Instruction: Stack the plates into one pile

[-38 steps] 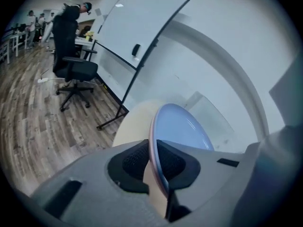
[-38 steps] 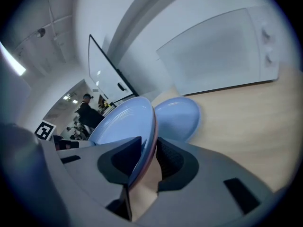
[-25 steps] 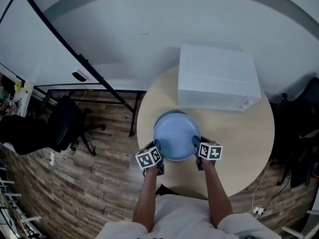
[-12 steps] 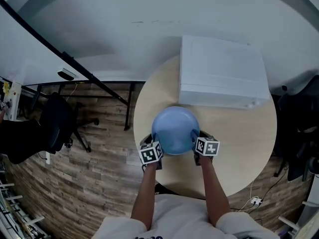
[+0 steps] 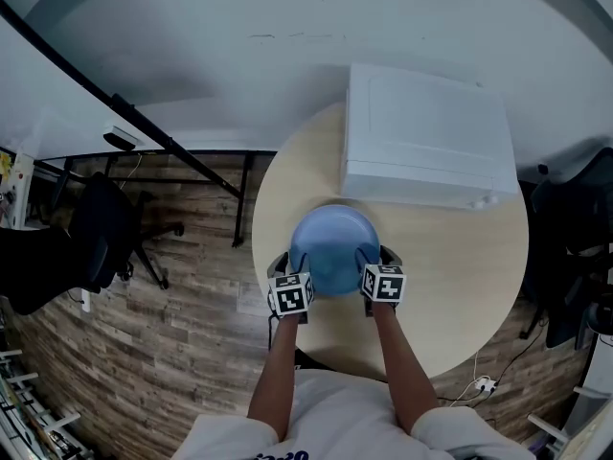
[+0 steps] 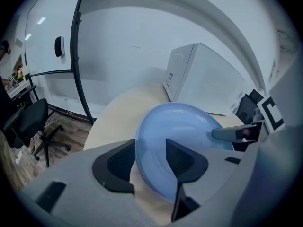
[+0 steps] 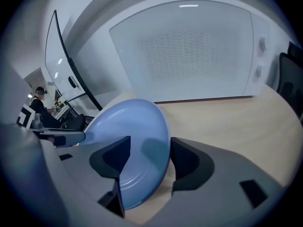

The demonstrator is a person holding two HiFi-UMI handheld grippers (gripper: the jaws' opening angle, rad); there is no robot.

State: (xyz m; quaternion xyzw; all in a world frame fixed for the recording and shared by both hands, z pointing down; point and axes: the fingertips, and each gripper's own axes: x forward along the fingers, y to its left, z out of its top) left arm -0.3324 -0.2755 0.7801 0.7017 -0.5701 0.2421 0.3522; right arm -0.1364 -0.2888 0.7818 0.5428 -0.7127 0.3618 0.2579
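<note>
A blue plate [image 5: 333, 247] lies on the round beige table [image 5: 460, 257], near its front edge. In the left gripper view a second rim shows under the plate [image 6: 184, 126], so it seems to rest on another blue plate. My left gripper [image 5: 284, 263] is at its left rim and my right gripper [image 5: 375, 255] at its right rim. Both sets of jaws are opening, with the rim still between the pads and a gap showing. The left gripper [image 6: 149, 157] and the right gripper [image 7: 149, 155] straddle the rim of the plate [image 7: 132, 126] without pressing on it.
A large white box [image 5: 421, 142] stands on the far half of the table, just behind the plate. A black office chair [image 5: 105, 238] and a whiteboard stand [image 5: 163, 142] are on the wooden floor to the left. A dark chair [image 5: 575, 238] is at the right.
Both grippers came down with the blue plate from above the table to its surface. Their jaws then spread apart and let go of the rim.
</note>
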